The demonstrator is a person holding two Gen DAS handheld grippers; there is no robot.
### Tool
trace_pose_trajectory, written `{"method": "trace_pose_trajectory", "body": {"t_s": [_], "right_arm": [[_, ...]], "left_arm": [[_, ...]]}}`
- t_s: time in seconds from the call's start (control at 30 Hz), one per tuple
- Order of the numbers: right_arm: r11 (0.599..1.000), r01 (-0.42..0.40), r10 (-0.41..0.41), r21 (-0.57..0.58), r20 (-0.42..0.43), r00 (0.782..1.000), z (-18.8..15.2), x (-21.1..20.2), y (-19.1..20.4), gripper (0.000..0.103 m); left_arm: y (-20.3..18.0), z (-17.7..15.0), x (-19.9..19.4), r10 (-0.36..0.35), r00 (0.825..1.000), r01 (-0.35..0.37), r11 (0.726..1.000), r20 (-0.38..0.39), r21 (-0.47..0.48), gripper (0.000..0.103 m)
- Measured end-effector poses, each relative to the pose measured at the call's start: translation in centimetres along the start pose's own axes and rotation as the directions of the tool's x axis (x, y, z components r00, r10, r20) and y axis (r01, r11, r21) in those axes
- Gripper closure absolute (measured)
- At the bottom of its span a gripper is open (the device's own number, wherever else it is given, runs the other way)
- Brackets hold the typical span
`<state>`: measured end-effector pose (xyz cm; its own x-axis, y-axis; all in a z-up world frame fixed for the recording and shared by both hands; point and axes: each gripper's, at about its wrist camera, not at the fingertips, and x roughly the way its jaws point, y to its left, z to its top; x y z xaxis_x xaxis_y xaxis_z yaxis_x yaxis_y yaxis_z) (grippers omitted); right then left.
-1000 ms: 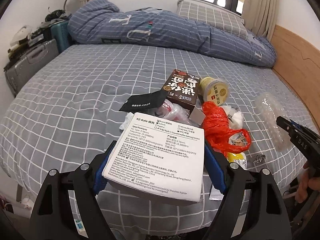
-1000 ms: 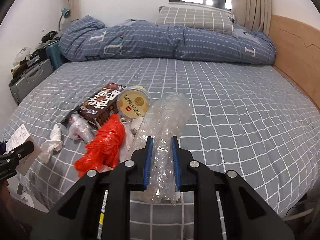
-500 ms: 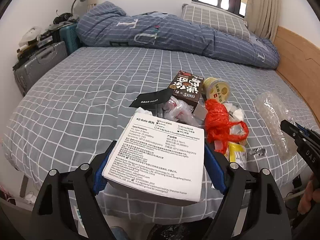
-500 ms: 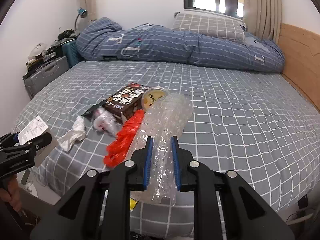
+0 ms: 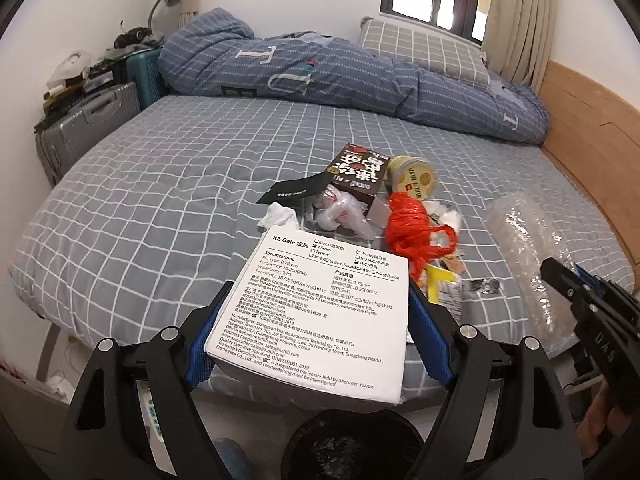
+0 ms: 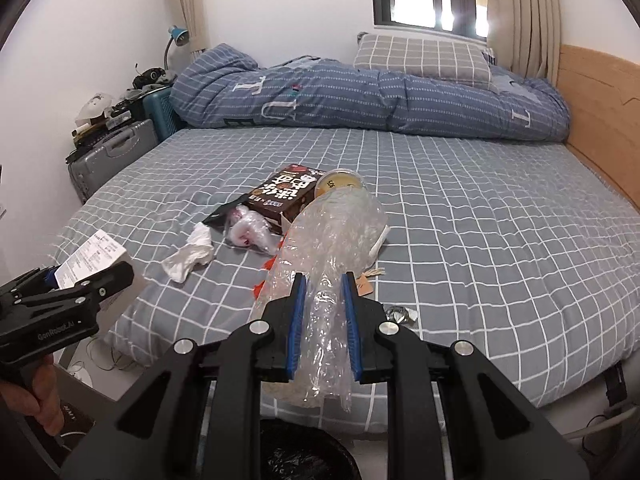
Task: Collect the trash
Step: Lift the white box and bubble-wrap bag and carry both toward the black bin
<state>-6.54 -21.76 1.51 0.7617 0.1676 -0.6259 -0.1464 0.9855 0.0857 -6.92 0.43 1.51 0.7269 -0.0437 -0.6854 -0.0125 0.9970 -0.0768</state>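
Observation:
My left gripper (image 5: 320, 312) is shut on a white printed box (image 5: 320, 316), held just off the bed's near edge above a black-lined trash bin (image 5: 356, 444). My right gripper (image 6: 323, 292) is shut on a clear bubble-wrap sheet (image 6: 332, 248), also above the bin (image 6: 304, 456). On the bed lie a brown snack box (image 5: 358, 172), a yellow-lidded cup (image 5: 414, 178), a red plastic bag (image 5: 412, 228), a clear wrapper (image 5: 344, 212), a white tissue (image 6: 190, 256) and a black card (image 5: 292, 192). The left gripper shows in the right wrist view (image 6: 80, 280).
The grey checked bed (image 5: 160, 200) has a rolled blue duvet (image 5: 360, 80) and a pillow at the back. Suitcases (image 5: 88, 128) stand at the left. A wooden headboard (image 5: 592, 120) runs along the right. Foil scrap (image 6: 400, 314) lies near the bed edge.
Both grippers have pulled back from the bed with their loads and risen; the trash bin has come into view beneath them.

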Motion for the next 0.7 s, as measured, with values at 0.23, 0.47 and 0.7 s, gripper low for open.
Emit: {"method": "trace_pose_trajectory", "body": {"t_s": [0.23,0.47,0.7], "right_arm": [[1.0,-0.011,0.011,-0.001,-0.005,1.0,-1.8,-2.4,0.9,0.085],[1.0,-0.014,0.014,0.014,-0.023,1.0,-3.5,-4.1,1.3,0.085],[1.0,-0.01,0.011,0.022,-0.037,0.999,-4.8,-5.5,1.5,0.085]], "left_arm": [[-0.5,-1.4,-1.5,0.0,1.0,0.0,1.0,-0.003,0.012,0.024],[-1.0,-3.5,-2.8,0.004,0.999,-0.003,1.0,-0.031,0.03,0.024],[-0.6,-5.3,-4.0,0.006,0.999,-0.006,1.0,-0.048,0.02,0.024]]}}
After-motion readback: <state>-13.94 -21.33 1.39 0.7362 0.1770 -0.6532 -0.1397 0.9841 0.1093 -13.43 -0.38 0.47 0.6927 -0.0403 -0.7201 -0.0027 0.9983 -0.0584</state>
